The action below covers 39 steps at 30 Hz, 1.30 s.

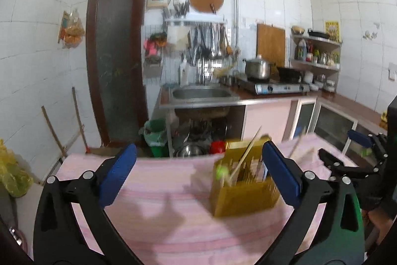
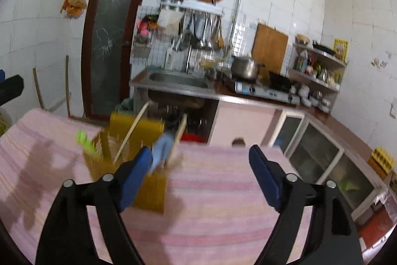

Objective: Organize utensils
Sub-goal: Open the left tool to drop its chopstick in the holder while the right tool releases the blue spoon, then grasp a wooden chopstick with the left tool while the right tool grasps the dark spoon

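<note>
The table, covered by a pink striped cloth, filled the lower half of both wrist views, with a tiled kitchen behind it: a steel sink, a gas stove with a steel pot on it, and a dark-framed door at left. On the cloth stood the yellow slotted utensil holder, upright, toward the far edge of the table; both frames were motion-blurred, so its detail was soft. From the left wrist view the holder sat just left of the left gripper's right-hand pad, partly between the pads but touched by neither as far as could be told. Left gripper: jaws spread wide, nothing pinched. Right gripper: jaws also spread, only bare cloth between the pads; the holder lay to its left, partly behind the left-hand pad. The right gripper also showed at the right margin of the left wrist view, beyond the holder. Inside the holder: chopsticks leaning up and to the right, a further pale stick at its right side, a light blue utensil, blurred, and a utensil with a green end at the holder's left side. What kind the blue and green pieces were could not be told.
</note>
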Motion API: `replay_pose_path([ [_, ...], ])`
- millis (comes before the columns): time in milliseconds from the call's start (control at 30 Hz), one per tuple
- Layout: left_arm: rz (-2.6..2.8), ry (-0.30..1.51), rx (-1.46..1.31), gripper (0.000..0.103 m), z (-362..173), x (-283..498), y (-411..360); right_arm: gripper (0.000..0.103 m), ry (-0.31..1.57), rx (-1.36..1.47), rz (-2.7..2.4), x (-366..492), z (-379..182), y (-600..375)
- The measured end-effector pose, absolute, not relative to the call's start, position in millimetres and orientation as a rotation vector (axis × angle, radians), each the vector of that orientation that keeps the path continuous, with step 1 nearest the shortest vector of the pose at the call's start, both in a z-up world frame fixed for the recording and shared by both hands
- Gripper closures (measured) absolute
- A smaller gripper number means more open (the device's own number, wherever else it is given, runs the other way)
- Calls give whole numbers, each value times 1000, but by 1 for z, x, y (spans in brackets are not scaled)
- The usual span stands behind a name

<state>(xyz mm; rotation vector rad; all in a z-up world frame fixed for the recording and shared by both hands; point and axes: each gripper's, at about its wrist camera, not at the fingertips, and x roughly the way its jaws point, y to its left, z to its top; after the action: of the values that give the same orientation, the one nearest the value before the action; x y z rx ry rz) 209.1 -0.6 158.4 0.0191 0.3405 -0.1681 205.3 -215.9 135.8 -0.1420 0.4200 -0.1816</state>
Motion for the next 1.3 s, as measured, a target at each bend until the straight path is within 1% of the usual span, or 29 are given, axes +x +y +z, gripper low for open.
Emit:
replay_pose_path([
  [200, -153, 455, 9, 5, 101, 183, 22, 22, 543, -78, -171, 169, 82, -210],
  [367, -127, 563, -13, 5, 52, 178, 39, 22, 655, -45, -161, 153, 31, -199],
  [500, -116, 594, 0, 5, 26, 171, 45, 22, 725, -34, -156, 146, 1, -189],
  [800, -121, 696, 4, 5, -13, 183, 41, 22, 822, -42, -169, 140, -35, -172],
  [1000, -115, 747, 5, 5, -26, 197, 36, 23, 851, -40, -189, 149, -38, -165],
  [1033, -113, 752, -1, 5, -26, 198, 36, 25, 851, -34, -187, 150, -37, -164],
  [1067, -112, 756, -5, 5, -27, 199, 36, 34, 857, -33, -184, 152, -37, -162],
  [1100, -112, 761, -7, 5, -28, 201, 35, 41, 866, -34, -178, 154, -38, -160],
  [1133, -111, 764, -7, 5, -28, 201, 35, 52, 876, -30, -170, 156, -38, -159],
  [1167, -111, 766, -4, 5, -28, 200, 34, 57, 887, -19, -162, 159, -38, -158],
  [1267, -118, 768, 4, 5, -27, 200, 29, 65, 893, 8, -145, 162, -40, -159],
  [1300, -120, 770, 8, 5, -26, 200, 27, 67, 892, 15, -137, 163, -41, -159],
])
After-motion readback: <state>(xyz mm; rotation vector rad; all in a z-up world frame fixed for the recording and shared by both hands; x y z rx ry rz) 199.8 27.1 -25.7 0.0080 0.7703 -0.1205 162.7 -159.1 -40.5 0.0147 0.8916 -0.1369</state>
